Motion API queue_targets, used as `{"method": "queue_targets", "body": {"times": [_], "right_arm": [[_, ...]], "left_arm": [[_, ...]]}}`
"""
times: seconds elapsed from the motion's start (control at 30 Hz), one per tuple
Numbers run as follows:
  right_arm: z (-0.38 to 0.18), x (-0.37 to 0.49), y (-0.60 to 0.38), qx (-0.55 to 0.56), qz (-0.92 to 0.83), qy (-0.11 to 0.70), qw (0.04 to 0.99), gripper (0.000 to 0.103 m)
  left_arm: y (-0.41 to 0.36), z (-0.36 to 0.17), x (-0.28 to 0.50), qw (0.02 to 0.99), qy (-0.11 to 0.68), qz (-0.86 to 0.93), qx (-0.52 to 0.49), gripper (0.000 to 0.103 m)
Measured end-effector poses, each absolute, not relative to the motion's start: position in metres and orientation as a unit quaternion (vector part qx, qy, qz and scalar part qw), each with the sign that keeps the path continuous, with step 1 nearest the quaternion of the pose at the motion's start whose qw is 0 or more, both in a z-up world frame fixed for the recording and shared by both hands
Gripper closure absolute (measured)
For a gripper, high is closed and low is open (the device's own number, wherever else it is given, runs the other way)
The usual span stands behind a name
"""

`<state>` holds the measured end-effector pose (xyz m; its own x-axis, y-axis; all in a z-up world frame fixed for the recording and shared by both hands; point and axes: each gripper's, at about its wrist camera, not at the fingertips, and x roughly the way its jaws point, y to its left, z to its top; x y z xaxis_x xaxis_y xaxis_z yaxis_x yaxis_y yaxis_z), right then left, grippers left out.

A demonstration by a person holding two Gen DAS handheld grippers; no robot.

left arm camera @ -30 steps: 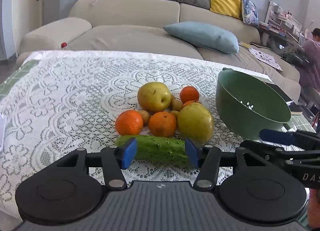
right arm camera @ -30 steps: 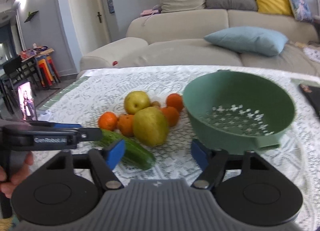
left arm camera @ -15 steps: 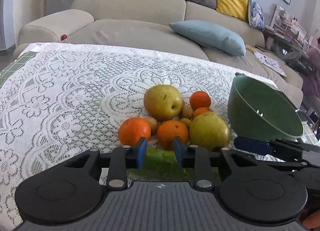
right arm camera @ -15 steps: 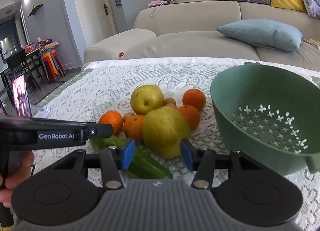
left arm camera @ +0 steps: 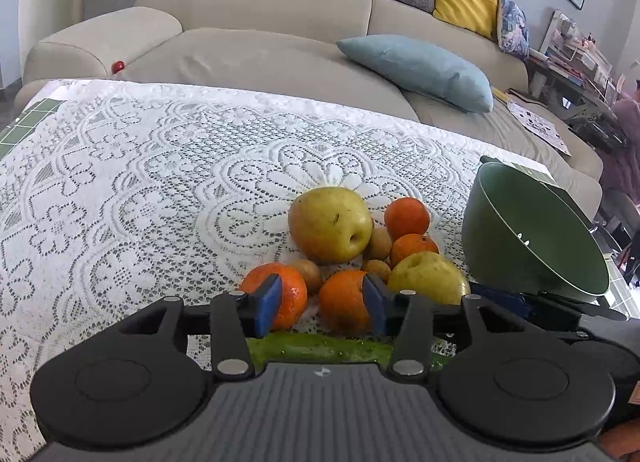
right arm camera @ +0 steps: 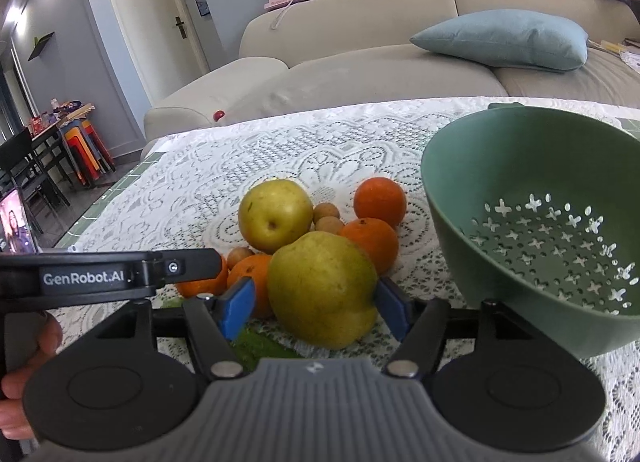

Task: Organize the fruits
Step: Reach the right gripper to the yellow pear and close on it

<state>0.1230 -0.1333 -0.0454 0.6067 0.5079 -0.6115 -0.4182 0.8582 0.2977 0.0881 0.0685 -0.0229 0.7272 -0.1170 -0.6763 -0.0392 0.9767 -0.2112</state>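
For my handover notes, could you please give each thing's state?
Colander, upright, empty.
Fruit pile, loose, outside colander.
Cucumber, lying flat.
Left gripper, open, jaws just opening, orange ahead, ungripped.
Right gripper, open, jaws just opening, pear between, ungripped.

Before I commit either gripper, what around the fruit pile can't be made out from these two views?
- Cucumber: left wrist view, mostly hidden behind the left gripper; right wrist view shows only a sliver.
- Nearest pear: right wrist view, whether the right gripper pads touch it is unclear.
- Green colander: cut off by the frame edge in both views.
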Motion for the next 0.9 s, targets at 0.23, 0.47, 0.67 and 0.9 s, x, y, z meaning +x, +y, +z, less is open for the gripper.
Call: {"method": "queue_targets", "body": {"times": [0.23, 0.47, 0.67, 0.9], "right_arm": [[-0.048, 0.128, -0.122, 0.043, 0.24, 0.361, 0.9, 0.037], [-0.046, 0.125, -0.116, 0.006, 0.241, 0.353, 0.904, 0.039], [-0.032, 0.11, -0.117, -0.034, 0.261, 0.312, 0.913, 0.039], [-0.008, 0.102, -0.134, -0.055, 0.269, 0.279, 0.92, 0.04]], "left_arm": [[0.067, -0.019, 0.104, 0.919, 0.382, -0.03, -0.09, 0.035], [0.061, -0.02, 0.121, 0.919, 0.386, -0.037, -0.067, 0.027], [0.066, -0.024, 0.135, 0.919, 0.386, -0.036, -0.074, 0.021], [0.07, -0.031, 0.154, 0.91, 0.401, -0.047, -0.095, 0.019]]}}
